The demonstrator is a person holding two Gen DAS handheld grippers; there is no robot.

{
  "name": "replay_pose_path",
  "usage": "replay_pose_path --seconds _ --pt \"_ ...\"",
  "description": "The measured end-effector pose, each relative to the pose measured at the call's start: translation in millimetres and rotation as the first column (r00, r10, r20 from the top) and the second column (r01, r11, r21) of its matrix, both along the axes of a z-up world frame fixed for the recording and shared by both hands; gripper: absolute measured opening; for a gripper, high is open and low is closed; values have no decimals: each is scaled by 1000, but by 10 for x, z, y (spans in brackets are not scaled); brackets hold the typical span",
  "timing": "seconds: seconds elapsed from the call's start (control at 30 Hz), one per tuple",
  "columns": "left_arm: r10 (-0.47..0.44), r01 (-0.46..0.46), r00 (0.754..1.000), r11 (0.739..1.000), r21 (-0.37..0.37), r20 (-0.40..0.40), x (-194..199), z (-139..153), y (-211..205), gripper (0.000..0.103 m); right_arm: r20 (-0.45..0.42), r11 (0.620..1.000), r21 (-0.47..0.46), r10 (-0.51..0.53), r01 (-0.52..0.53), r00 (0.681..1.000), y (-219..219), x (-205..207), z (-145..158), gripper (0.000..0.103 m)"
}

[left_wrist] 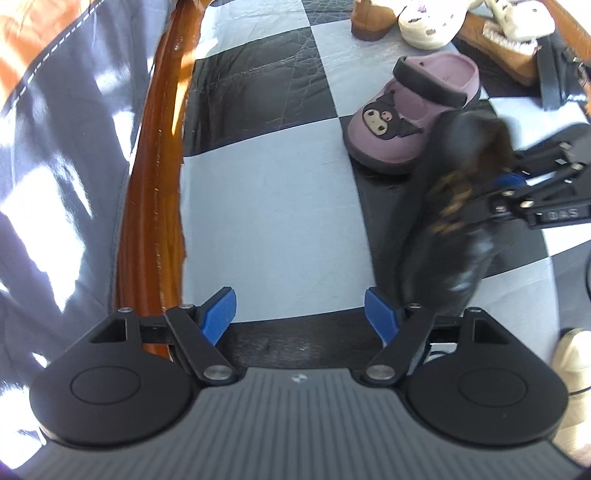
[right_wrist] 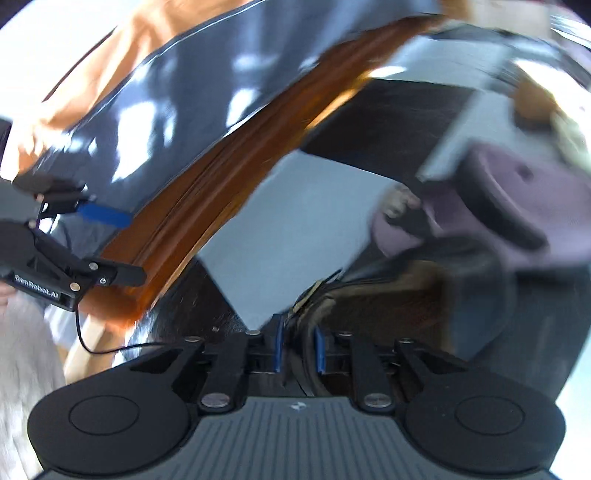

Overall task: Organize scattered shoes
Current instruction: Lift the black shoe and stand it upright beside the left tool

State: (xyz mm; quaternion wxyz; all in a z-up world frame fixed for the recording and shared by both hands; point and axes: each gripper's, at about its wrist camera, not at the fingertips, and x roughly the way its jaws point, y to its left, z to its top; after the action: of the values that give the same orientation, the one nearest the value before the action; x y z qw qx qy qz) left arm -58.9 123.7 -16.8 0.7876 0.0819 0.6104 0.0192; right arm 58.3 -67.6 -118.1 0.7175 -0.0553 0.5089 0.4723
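Note:
A black fur-lined shoe (left_wrist: 450,218) hangs tilted above the checkered mat, gripped at its rim by my right gripper (left_wrist: 506,188). In the right wrist view the right gripper (right_wrist: 298,349) is shut on that shoe's rim (right_wrist: 388,295); the view is blurred. A purple clog with a cartoon face (left_wrist: 410,114) stands on the mat just behind the black shoe; it also shows in the right wrist view (right_wrist: 509,199). My left gripper (left_wrist: 300,314) is open and empty, low over the mat, left of the black shoe. It appears in the right wrist view (right_wrist: 107,240).
White clogs (left_wrist: 432,22), a tan boot (left_wrist: 369,18) and a tan fur slipper (left_wrist: 506,51) lie at the far right of the black-and-white checkered mat (left_wrist: 269,221). An orange-brown border (left_wrist: 155,184) and grey fabric (left_wrist: 66,147) run along the left.

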Motion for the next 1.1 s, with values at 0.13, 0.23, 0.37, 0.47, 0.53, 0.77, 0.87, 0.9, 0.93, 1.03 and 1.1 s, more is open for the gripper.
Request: replay_pose_path --seconds 0.13,0.23,0.37,0.47,0.53,0.77,0.87,0.9,0.93,1.03,1.1 --pt "-4 5 1000 1000 -10 19 -71 82 -27 77 -55 964 -67 -262 258 963 37 141 22 53" --pt "-17 17 999 1000 1 42 -160 157 4 77 -46 860 -93 -508 502 860 -156 25 49 55" --pt "-22 20 997 999 32 71 -267 242 117 77 -20 769 29 -639 639 769 -499 -386 231 75" --pt "4 -7 999 999 48 51 -306 213 162 77 45 719 -27 -694 695 719 -522 -483 112 89" --pt "5 -5 1000 999 53 15 -309 169 150 77 -12 731 -56 -681 680 732 -467 -395 -150 83" --pt "-10 7 999 996 83 37 -333 244 116 77 -222 715 -106 -694 691 685 -406 -36 -569 44" --pt "1 -3 1000 996 85 16 -337 208 147 77 -298 700 -108 -701 706 648 -429 -79 -497 24" --pt "9 -9 1000 997 78 -2 -336 184 181 77 -339 689 -109 -703 716 625 -433 -93 -492 24" --pt "14 -13 1000 997 74 -5 -335 181 188 77 -388 679 -112 -702 726 597 -433 -97 -515 24" --pt "41 -41 999 998 57 0 -302 205 246 77 -480 697 -120 -664 707 573 -267 -90 -578 23" --pt "48 -49 999 997 54 10 -282 218 256 77 -538 690 -130 -652 712 534 -98 -57 -622 23"
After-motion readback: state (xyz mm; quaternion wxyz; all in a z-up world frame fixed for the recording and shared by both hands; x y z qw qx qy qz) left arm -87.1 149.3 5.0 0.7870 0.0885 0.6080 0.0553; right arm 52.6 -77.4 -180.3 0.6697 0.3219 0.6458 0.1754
